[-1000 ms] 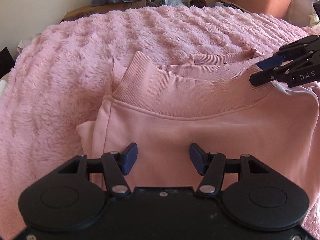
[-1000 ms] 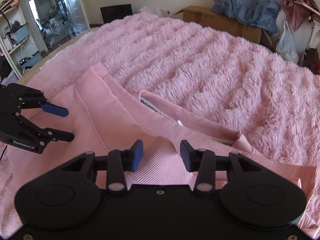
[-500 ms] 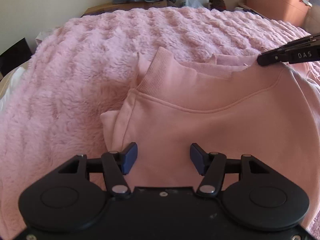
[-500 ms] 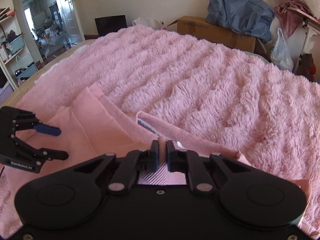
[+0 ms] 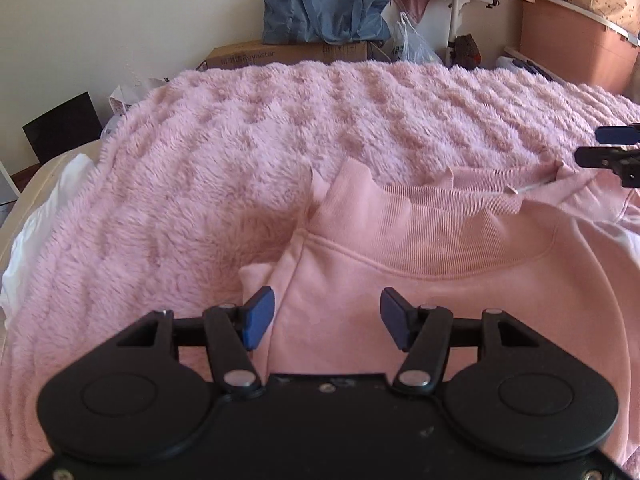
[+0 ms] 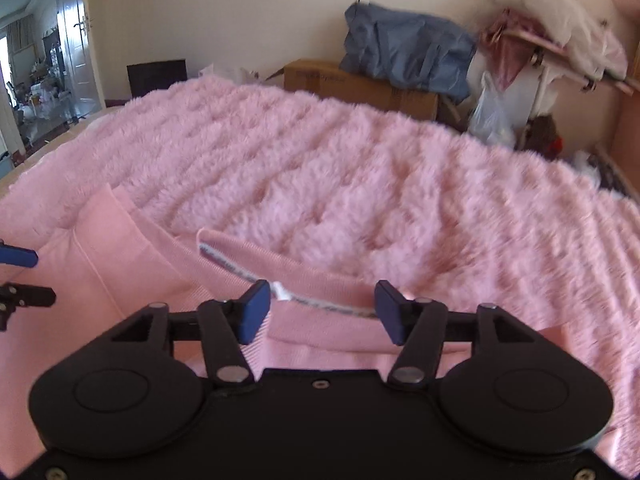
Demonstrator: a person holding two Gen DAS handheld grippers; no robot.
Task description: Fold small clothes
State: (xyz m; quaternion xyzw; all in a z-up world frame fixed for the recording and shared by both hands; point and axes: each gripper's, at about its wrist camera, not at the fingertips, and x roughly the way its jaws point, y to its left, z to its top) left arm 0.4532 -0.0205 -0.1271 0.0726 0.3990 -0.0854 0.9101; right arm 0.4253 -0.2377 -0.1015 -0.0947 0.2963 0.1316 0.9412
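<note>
A pink sweatshirt (image 5: 460,300) lies on a fluffy pink blanket (image 5: 280,128), its ribbed collar (image 5: 420,232) toward the far side. My left gripper (image 5: 326,318) is open and empty over the sweatshirt's left shoulder edge. My right gripper (image 6: 320,312) is open and empty just above the collar (image 6: 312,300), where a white label shows. The right gripper's fingertips (image 5: 612,136) show at the right edge of the left wrist view, the left gripper's fingertips (image 6: 18,258) at the left edge of the right wrist view.
Beyond the bed stand a cardboard box (image 5: 280,54) with a blue bag (image 5: 324,8) on it, a white plastic bag (image 5: 408,44) and a pink storage bin (image 5: 576,40). A white sheet (image 5: 44,216) shows at the bed's left edge. A doorway (image 6: 36,60) opens at far left.
My right gripper closed on the collar half a second ago and has now opened and let it go. Both grippers have pulled back and risen a little; the collar lies flatter.
</note>
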